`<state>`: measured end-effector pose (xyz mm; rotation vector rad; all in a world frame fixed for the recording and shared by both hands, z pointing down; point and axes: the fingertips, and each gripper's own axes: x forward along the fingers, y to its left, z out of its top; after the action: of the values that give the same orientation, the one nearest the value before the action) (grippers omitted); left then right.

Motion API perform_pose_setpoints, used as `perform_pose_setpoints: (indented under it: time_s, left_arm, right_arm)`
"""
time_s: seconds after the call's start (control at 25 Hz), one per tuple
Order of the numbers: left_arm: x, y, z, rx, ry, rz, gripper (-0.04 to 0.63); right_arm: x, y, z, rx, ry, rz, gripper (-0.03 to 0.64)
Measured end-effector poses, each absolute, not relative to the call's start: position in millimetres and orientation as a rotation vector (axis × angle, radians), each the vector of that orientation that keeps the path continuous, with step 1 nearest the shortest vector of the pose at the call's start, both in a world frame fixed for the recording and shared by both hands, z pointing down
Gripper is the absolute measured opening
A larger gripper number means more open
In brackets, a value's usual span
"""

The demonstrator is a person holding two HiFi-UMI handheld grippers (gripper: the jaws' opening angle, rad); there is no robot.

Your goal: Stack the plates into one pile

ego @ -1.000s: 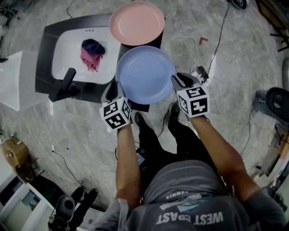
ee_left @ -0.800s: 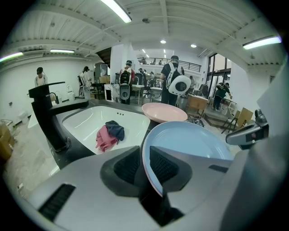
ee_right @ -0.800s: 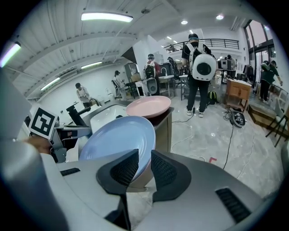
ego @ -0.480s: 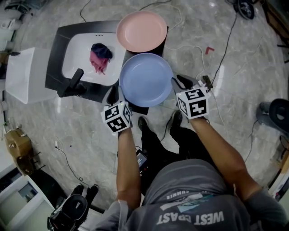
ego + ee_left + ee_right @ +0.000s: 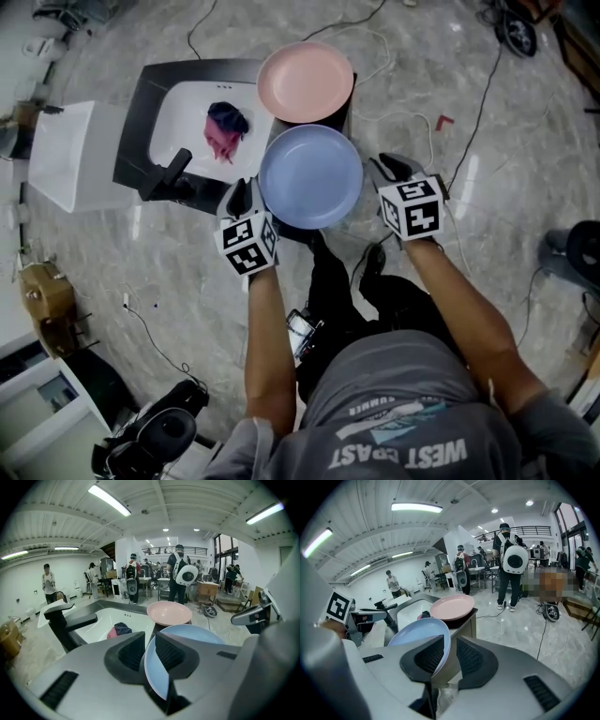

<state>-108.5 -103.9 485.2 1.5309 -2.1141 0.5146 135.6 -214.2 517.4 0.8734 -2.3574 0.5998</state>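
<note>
A light blue plate (image 5: 310,176) hangs level in the air, held by both grippers at opposite sides of its rim. My left gripper (image 5: 246,197) is shut on its left edge, and my right gripper (image 5: 384,170) is shut on its right edge. In the left gripper view the blue plate (image 5: 187,641) runs edge-on between the ribbed pads (image 5: 132,652) of the left gripper (image 5: 150,652). The right gripper (image 5: 449,657) clamps the blue plate (image 5: 417,635) the same way. A pink plate (image 5: 306,82) lies on the dark counter's corner just beyond, also seen as the pink plate (image 5: 168,612) (image 5: 452,607).
A white sink (image 5: 192,111) set in the dark counter (image 5: 139,122) holds a pink and dark cloth (image 5: 225,129), with a black faucet (image 5: 172,174) at its near side. A white box (image 5: 64,155) stands left. Cables (image 5: 473,122) cross the marble floor. People stand far off.
Both grippers keep their hold on the blue plate. The plate and grippers look smaller and further from me than before, still just in front of the pink plate.
</note>
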Motion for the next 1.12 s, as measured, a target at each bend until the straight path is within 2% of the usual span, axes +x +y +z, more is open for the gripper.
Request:
perform_pose_setpoints:
  time_s: [0.6,1.12]
  left_arm:
    - [-154.6,-201.2,437.6,1.747,-2.054,0.495,0.069]
    - [-176.9,-282.9,453.3,1.822,-1.943,0.492,0.069]
  right_arm:
    - [108.6,-274.7,488.6,1.037,-2.347,0.605,0.1]
    - [97.0,-347.4,492.3,1.145,-2.3,0.606,0.1]
